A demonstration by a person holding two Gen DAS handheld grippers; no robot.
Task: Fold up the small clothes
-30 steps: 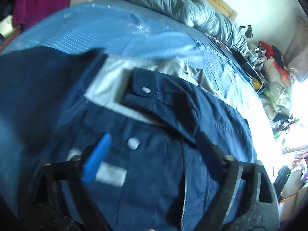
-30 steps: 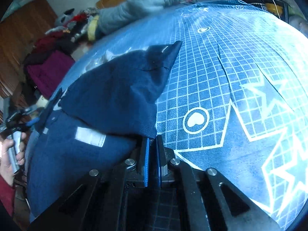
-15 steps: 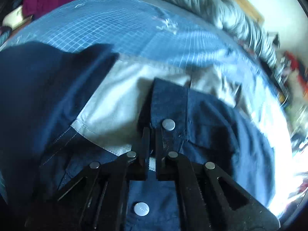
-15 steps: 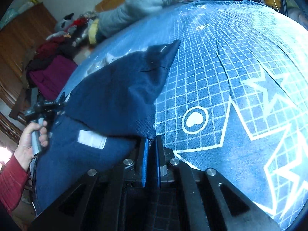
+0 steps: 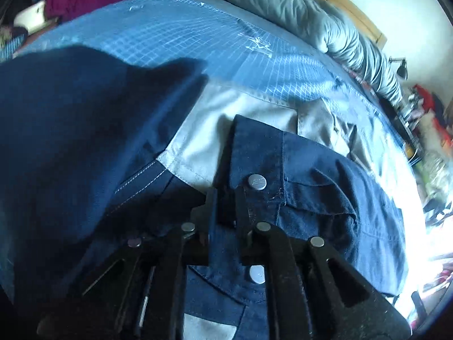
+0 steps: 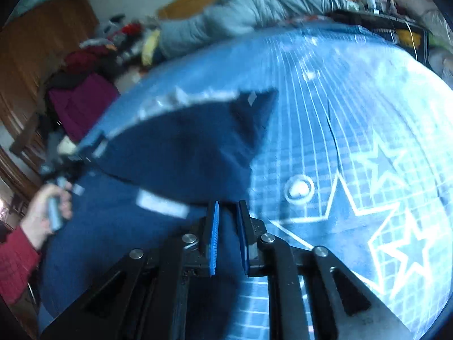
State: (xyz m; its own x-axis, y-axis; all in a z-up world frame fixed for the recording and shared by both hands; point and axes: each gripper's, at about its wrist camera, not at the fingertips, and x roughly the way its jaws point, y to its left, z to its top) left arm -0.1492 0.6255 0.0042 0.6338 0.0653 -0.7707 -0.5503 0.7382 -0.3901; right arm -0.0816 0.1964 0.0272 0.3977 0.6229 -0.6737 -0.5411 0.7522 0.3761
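A small navy shirt (image 5: 325,198) with a pale grey inner collar panel (image 5: 215,130) and silver snap buttons lies on the blue grid bedspread (image 5: 198,42). My left gripper (image 5: 225,198) is shut on the navy button placket by the collar. In the right wrist view the same shirt (image 6: 181,153) lies folded over, with a sleeve point toward the middle of the bed. My right gripper (image 6: 228,209) has its blue pads a little apart at the shirt's near edge; the fabric sits between them.
A grey duvet (image 5: 311,19) is bunched at the bed's far end by a wooden headboard. Magenta clothes (image 6: 82,99) and clutter lie beside the bed. The bedspread (image 6: 368,170) has white star prints. The person's hand (image 6: 48,206) in a red sleeve holds the left gripper.
My left gripper closed on the shirt's placket near the collar and holds it. My right gripper's pads have parted slightly and the view has lifted and blurred.
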